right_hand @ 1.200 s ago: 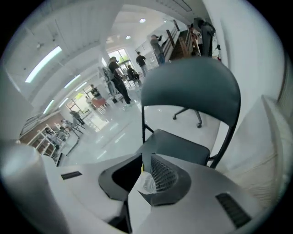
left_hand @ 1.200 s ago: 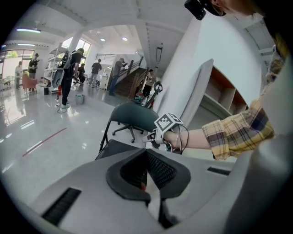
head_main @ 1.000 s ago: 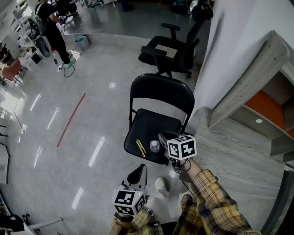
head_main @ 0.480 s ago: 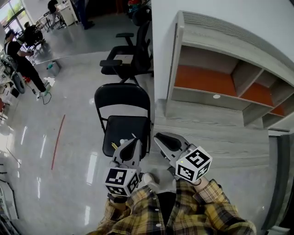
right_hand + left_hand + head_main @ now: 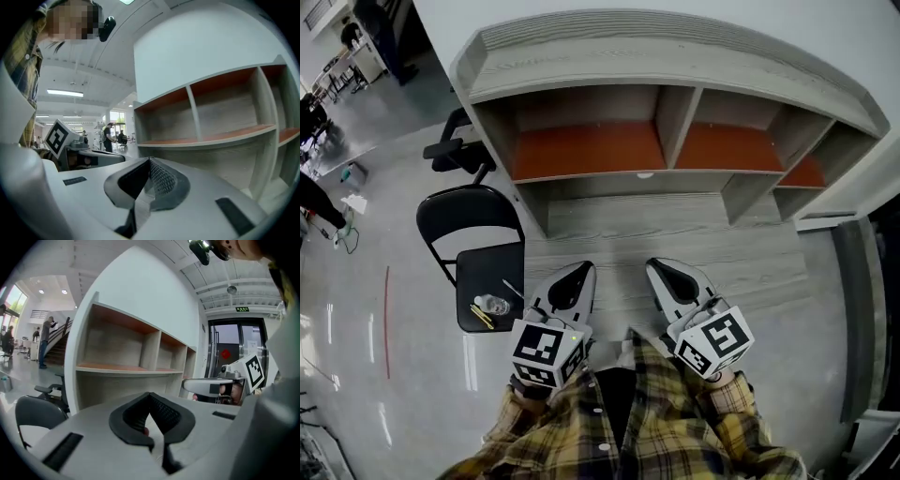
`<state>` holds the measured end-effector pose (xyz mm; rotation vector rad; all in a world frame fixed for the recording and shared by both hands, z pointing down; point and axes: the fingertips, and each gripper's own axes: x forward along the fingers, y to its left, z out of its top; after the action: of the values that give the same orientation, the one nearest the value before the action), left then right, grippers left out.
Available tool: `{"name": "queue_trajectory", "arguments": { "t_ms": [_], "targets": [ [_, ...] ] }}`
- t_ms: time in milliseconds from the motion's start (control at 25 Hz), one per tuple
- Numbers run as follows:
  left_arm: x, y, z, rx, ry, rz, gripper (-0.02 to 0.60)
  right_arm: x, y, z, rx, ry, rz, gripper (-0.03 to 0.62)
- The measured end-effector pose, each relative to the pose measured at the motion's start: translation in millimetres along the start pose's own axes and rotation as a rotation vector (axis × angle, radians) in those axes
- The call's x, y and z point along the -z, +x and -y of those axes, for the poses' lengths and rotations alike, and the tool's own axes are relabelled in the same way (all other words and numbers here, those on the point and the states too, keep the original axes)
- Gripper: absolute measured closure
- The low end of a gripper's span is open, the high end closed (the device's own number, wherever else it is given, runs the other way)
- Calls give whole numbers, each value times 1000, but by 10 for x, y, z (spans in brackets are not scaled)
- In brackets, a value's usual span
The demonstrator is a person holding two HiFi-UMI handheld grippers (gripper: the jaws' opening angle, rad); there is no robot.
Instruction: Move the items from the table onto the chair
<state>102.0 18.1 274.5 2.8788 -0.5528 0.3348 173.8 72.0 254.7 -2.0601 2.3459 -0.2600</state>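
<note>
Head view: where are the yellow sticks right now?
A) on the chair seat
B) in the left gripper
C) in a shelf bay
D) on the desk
A: the yellow sticks lie on the black chair seat, at its near edge beside a small clear item, left of the desk.
</note>
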Motion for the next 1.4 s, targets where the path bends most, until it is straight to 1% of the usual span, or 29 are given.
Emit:
{"name": "queue_trajectory", "arguments": {
  "t_ms": [200,320,440,600,800,1160,1400],
  "targets": [
    [8,457,613,72,19,-21,578,128,-568,735,115,70,-26,576],
    [56,634,864,91,21,-37,578,195,-818,1042,158,102,-32,576],
    [88,739,1014,93,25,-43,577,239,-959,1228,179,107,-36,576],
    [115,777,1119,83,29,-47,577,267,-1058,1272,180,120,-40,576],
    [135,791,1166,60,37,-53,577,352,-1070,1281,154,142,-49,576],
    [225,672,1055,-15,14,-61,577,461,-925,1204,84,144,-87,577],
    [218,681,993,-32,12,-59,577,487,-869,1191,66,146,-100,577]
  ]
}}
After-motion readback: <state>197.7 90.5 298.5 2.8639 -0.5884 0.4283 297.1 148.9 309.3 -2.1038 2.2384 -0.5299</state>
